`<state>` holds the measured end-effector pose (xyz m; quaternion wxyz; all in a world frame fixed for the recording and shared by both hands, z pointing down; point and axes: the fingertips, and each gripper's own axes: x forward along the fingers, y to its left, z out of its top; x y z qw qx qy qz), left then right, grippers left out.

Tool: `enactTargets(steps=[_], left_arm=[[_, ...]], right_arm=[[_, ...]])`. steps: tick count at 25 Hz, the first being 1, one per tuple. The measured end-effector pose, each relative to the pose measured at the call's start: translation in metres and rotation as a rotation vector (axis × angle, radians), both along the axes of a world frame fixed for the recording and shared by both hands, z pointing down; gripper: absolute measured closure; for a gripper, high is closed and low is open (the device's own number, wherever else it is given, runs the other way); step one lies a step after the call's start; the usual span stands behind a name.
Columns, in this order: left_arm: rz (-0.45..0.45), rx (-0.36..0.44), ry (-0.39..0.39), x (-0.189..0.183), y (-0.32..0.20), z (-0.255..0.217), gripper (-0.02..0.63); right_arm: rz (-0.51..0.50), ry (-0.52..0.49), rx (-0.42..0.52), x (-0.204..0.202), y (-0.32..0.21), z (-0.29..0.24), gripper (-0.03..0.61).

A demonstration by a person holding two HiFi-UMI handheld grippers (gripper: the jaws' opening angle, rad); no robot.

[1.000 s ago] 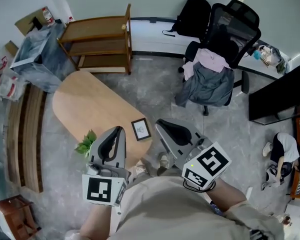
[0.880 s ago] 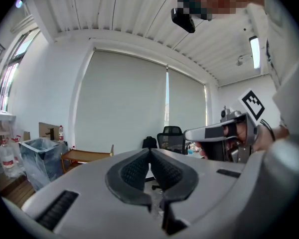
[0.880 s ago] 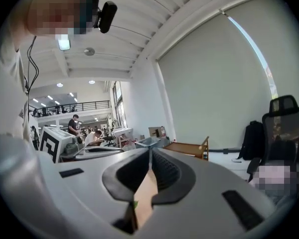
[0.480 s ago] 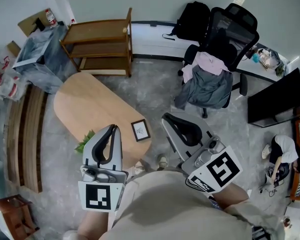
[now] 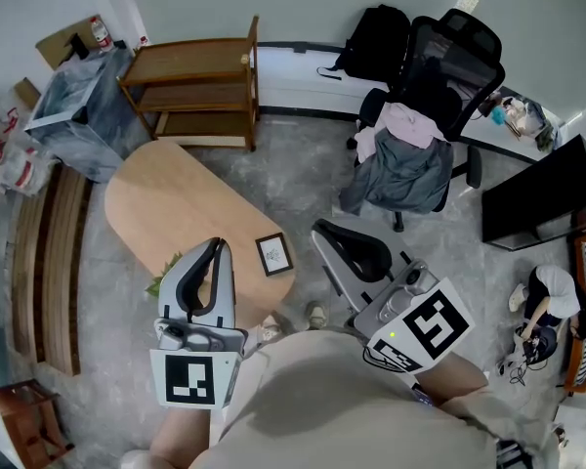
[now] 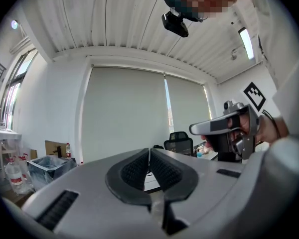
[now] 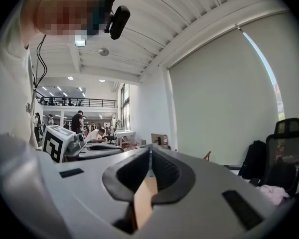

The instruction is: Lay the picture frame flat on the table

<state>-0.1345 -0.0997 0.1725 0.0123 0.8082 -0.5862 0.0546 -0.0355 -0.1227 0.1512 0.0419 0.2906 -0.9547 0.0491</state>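
Left gripper (image 6: 149, 151): jaws pressed together, nothing between; held close to the torso, tilted upward, tips over the near edge of the table (image 5: 176, 203).
Right gripper (image 7: 150, 151): jaws clenched, empty; raised at the torso, tips off the table's near end, over the floor.
Frame (image 5: 274, 253): on the table's near end, between both grippers' tips, clear of both.

Left gripper (image 5: 216, 247) sits low, close to the torso, pointing forward. Its jaws are pressed together tip to tip with nothing between them. Right gripper (image 5: 319, 229) is out at the right side, angled in toward the left one. Jaws also closed, also empty. Right hand (image 6: 243, 127) is wrapped round its handle. Both grippers tilt upward.
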Motion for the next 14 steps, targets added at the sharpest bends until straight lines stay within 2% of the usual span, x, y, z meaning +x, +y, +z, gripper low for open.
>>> enactTargets(steps=[4,9,14], left_arm=[[0.006,0.012,0.003,0.001,0.0,-0.003,0.6],[-0.003,-0.019,-0.016,-0.002,0.006,0.005,0.6],[-0.051,-0.015,-0.02,-0.013,0.007,0.002,0.6]], right_arm=[[-0.001,0.011,0.0,-0.001,0.002,0.001,0.571],[0.011,0.016,0.006,0.0,0.008,0.003,0.571],[0.018,0.022,-0.013,0.0,0.01,0.003,0.571]])
